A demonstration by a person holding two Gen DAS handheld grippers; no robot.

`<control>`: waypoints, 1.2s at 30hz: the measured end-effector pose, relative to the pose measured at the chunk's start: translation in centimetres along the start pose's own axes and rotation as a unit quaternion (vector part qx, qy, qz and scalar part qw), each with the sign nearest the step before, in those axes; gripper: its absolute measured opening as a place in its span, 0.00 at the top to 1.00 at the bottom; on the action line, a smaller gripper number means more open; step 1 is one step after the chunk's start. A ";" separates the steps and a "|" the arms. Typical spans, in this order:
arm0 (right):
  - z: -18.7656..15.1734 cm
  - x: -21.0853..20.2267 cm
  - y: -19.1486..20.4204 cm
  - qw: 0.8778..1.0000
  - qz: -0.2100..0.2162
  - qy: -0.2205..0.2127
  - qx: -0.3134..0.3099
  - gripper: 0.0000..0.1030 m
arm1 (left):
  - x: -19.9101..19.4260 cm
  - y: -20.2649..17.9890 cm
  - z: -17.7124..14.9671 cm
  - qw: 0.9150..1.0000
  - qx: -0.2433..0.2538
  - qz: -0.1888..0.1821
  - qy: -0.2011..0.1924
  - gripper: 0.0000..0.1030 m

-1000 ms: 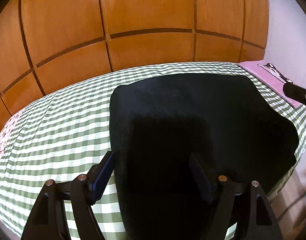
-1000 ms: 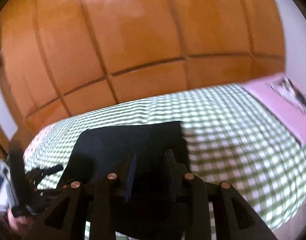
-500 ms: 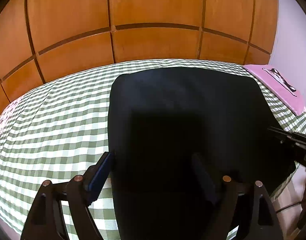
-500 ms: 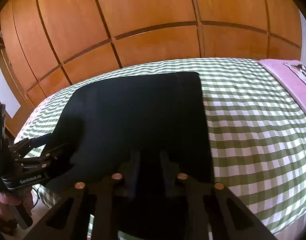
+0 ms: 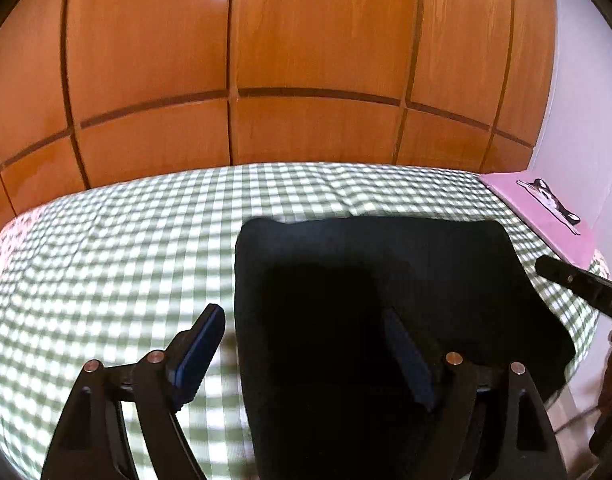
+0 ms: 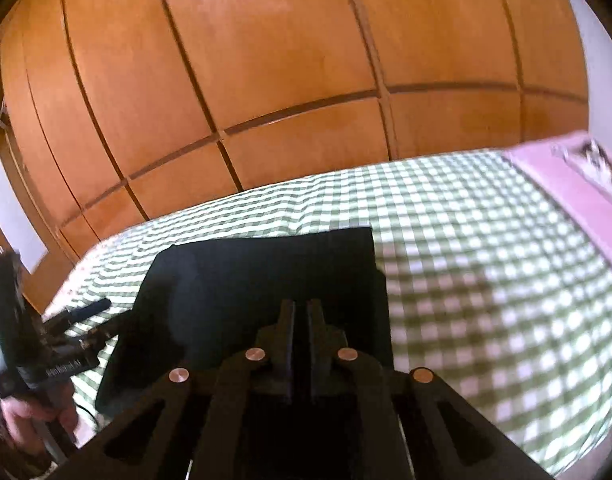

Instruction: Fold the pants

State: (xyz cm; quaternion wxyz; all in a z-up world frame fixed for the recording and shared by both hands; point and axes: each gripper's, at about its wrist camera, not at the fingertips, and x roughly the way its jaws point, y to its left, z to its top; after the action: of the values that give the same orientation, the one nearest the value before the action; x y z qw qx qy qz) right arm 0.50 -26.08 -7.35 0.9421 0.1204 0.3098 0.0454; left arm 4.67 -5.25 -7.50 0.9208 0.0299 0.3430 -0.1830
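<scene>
The black pants lie folded into a flat rectangle on the green checked bed; they also show in the right wrist view. My left gripper is open, above the pants' near left edge, one finger over the bedsheet and one over the cloth. My right gripper has its fingers almost together, with a thin gap, above the pants' near edge; no cloth shows between them. The right gripper's tip shows at the right of the left wrist view, and the left gripper at the left of the right wrist view.
The bed with its green checked sheet fills the foreground. A pink pillow lies at the far right. Wooden wardrobe doors stand behind the bed. The bed's near edge drops off on the right.
Both grippers have pulled back and tilted up from the pants, which look smaller. The right gripper's fingers have closed nearer together. The left stays open.
</scene>
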 end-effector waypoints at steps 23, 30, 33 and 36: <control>1.0 6.4 -4.0 0.996 0.019 0.049 0.077 0.85 | 5.9 5.2 -0.4 0.995 -0.079 -0.022 0.061 0.05; -0.9 3.7 -6.0 0.994 -0.006 0.092 0.055 0.31 | 3.2 9.0 -2.9 0.981 -0.133 -0.130 0.062 0.00; -2.3 3.8 -8.1 0.985 0.055 0.121 0.114 0.30 | 3.5 10.4 -4.5 0.975 -0.145 -0.145 0.085 0.00; -3.6 5.0 -10.2 0.957 0.135 0.157 0.203 0.30 | 3.7 11.0 -5.8 0.959 -0.169 -0.199 0.107 0.00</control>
State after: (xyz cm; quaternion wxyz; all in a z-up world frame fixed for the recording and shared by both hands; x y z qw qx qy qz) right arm 2.43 -34.41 -15.63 0.8222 0.3414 0.4375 0.1266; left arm 7.59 4.87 -15.13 0.8157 -0.1756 0.4641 -0.2974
